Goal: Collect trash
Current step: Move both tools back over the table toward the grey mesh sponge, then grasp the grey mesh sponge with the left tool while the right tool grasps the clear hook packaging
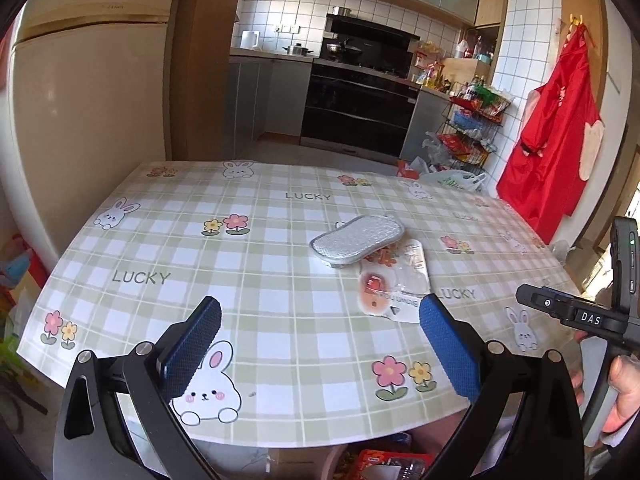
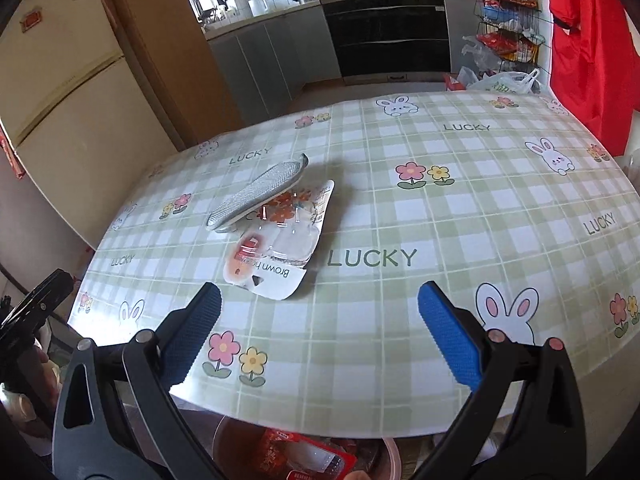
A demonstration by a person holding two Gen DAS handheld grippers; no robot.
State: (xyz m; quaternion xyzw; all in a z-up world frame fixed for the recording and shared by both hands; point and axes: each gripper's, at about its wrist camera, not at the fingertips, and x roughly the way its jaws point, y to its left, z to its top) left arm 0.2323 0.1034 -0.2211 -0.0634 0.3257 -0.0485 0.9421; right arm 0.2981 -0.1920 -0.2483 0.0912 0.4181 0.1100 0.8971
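The empty wrapper lies at centre left of the right wrist view, its far end pinned under a grey sponge on the table. Both grippers, left and right, hover at the near edge, jaws wide, holding nothing. A bin waits below the edge at bottom centre, likely placed there to take the trash.

A checked green cloth with rabbits, flowers and "LUCKY" covers the surface; a grey scouring pad lies near its middle; beyond stand a cream fridge, a black oven and a wire rack of what may be snack packets; a red apron hangs on the wall.
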